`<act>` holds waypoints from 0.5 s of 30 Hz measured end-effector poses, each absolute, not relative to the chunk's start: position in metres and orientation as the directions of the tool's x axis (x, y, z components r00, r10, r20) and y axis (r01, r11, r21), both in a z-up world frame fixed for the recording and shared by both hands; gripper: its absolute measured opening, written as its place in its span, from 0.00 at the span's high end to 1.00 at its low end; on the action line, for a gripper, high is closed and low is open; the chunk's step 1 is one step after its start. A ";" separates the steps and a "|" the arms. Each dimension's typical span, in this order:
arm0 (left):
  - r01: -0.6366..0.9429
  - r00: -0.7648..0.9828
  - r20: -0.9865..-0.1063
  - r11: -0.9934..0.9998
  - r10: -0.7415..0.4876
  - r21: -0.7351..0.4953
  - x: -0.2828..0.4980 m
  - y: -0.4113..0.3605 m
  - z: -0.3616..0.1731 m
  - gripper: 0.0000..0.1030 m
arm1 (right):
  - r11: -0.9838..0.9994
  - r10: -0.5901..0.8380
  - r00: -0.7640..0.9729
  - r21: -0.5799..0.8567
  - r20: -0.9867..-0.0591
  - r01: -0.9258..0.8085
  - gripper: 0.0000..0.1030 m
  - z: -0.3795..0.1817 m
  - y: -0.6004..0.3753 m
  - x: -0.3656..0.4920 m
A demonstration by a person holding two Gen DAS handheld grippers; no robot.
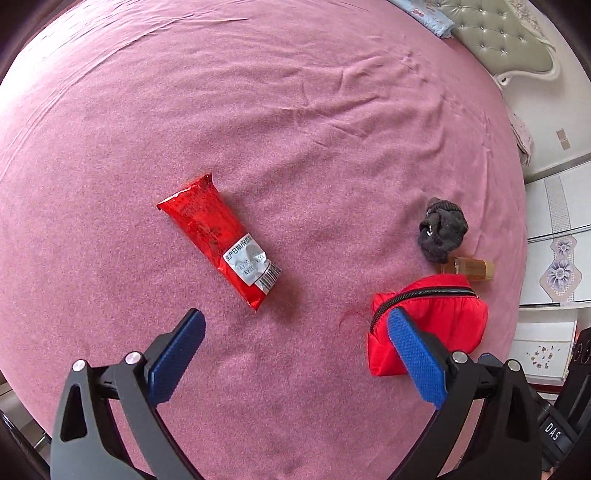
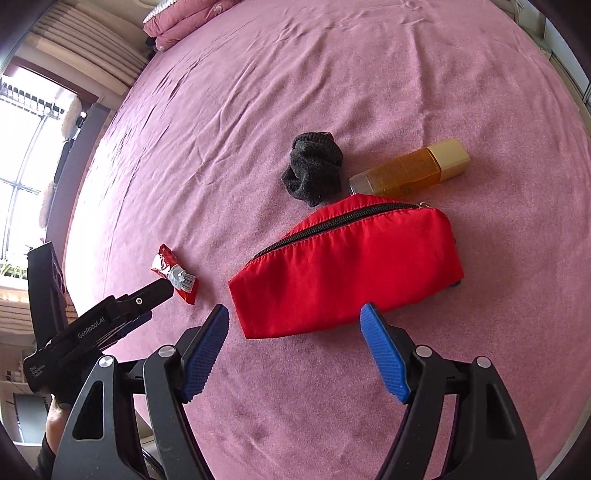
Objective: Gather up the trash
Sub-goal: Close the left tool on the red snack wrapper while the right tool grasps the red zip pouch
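A flat red foil wrapper [image 1: 218, 240] with a white barcode label lies on the pink bedspread [image 1: 295, 110]. My left gripper [image 1: 295, 319] hangs open just short of its near end, with nothing between the blue pads. A red zip pouch [image 2: 347, 266] lies to the right, its zipper shut. My right gripper [image 2: 295, 314] stands open over the pouch's near edge, pads apart from it. In the right wrist view the wrapper [image 2: 173, 273] shows small at the left, with the left gripper's black body [image 2: 110, 317] reaching toward it.
A balled dark sock [image 2: 312, 168] and an amber bottle [image 2: 410, 168] with a gold cap lie just beyond the pouch. Folded pink bedding [image 2: 177, 22] sits far off by the window. A padded headboard [image 1: 491, 33] and white cabinets [image 1: 550, 258] border the bed.
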State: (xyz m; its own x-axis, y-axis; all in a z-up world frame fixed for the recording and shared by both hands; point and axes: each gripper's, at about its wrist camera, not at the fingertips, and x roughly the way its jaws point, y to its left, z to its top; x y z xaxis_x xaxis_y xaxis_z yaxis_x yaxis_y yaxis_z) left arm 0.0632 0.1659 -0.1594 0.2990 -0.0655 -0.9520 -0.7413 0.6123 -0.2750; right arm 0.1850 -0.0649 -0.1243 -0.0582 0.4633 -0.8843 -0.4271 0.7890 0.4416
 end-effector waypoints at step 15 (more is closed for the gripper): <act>-0.833 0.208 -0.976 0.511 -0.068 -0.213 0.089 0.211 -0.220 0.06 | 0.835 0.441 -0.087 0.444 -0.893 -0.325 0.27 -0.148 -0.080 0.194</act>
